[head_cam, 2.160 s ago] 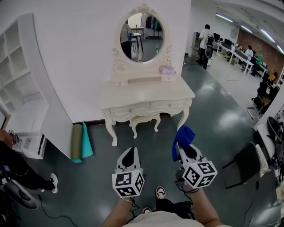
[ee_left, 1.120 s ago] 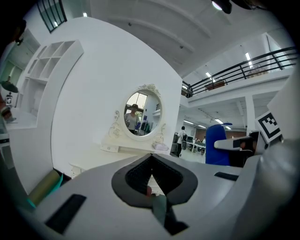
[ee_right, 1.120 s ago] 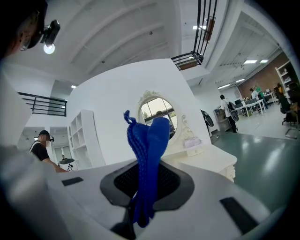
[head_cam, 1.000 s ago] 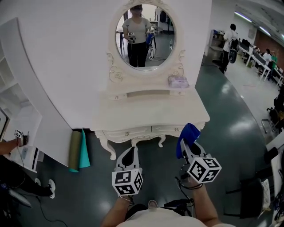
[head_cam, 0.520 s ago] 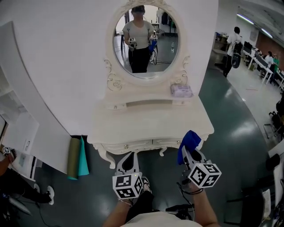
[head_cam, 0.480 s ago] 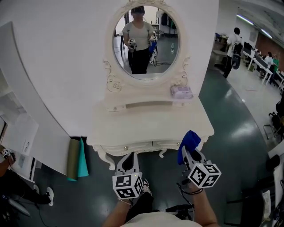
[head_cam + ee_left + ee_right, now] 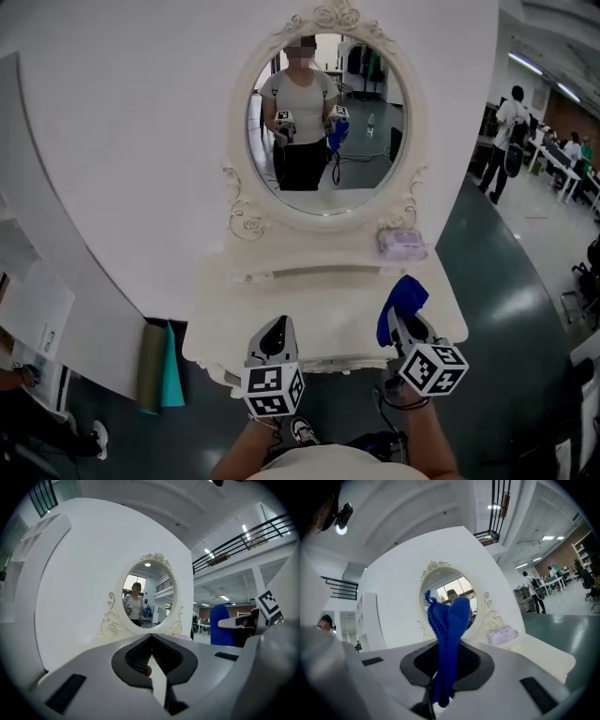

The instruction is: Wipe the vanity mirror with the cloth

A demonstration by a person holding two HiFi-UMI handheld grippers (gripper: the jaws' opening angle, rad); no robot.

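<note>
The blue cloth [image 7: 397, 302] is held pinched in the right claw [image 7: 405, 324], whose jaws are closed on its lower part so that a folded tuft stands up past the tips. The left claw [image 7: 275, 330] is shut, with nothing between its jaws. Both claws are held side by side, low over the near edge of the white bench [image 7: 328, 305]. The oval vanity mirror [image 7: 328, 131], its long axis upright, is found ahead of and above the right claw, slightly to its left and well apart from the cloth. A lilac packet [image 7: 401, 244] is seen on the bench's ledge, straight ahead of that claw and below the glass. A forward, upward reach is judged necessary, as the glass is not yet touched.
</note>
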